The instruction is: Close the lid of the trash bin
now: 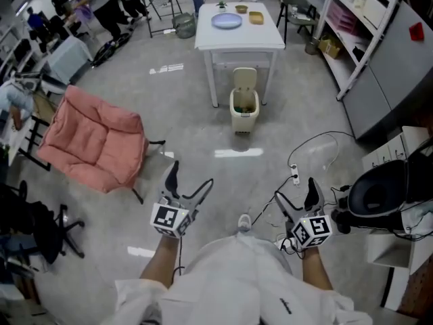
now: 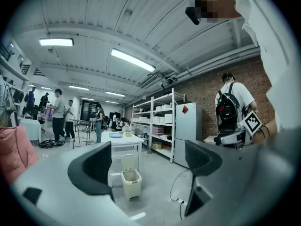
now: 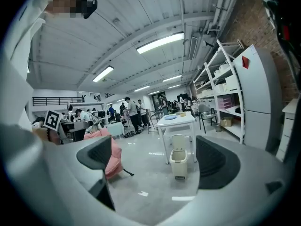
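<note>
Left gripper: jaws apart, nothing between them; right gripper: jaws apart, likewise empty; both held near the person, well apart from the trash bin; bin on floor at far side, just before white table; lid upright, open; pink chair at left.
</note>
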{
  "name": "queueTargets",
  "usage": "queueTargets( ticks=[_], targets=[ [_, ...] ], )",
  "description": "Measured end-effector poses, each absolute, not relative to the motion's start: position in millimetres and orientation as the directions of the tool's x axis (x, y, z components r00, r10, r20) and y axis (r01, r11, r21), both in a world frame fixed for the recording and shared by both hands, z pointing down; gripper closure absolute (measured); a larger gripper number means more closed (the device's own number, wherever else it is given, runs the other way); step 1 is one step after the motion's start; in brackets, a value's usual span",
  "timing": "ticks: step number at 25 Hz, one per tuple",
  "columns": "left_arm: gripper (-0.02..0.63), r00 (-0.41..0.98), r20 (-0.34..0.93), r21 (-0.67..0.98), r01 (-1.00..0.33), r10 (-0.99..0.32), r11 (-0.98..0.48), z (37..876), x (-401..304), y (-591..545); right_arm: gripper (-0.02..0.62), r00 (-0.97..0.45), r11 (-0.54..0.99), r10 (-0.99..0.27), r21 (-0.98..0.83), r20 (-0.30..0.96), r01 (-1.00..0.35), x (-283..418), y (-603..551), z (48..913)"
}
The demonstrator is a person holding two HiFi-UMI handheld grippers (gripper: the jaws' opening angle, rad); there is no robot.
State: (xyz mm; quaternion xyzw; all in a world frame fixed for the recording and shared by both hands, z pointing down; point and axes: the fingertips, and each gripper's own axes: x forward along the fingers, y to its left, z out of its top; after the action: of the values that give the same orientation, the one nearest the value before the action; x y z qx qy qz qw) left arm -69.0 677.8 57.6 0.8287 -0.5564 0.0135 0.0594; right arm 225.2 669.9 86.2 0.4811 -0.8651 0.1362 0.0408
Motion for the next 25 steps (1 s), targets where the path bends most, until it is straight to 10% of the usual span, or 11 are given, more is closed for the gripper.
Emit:
queueTargets(
  ticks=[25],
  targets=[
    [0.138, 0.329, 0.124, 0.066, -0.944, -0.936, -0.323, 60.9, -4.5, 551.5, 0.044, -0.614, 0.574, -0.766, -0.230, 0.188, -0.786, 276.6, 533.7, 97.5]
  ],
)
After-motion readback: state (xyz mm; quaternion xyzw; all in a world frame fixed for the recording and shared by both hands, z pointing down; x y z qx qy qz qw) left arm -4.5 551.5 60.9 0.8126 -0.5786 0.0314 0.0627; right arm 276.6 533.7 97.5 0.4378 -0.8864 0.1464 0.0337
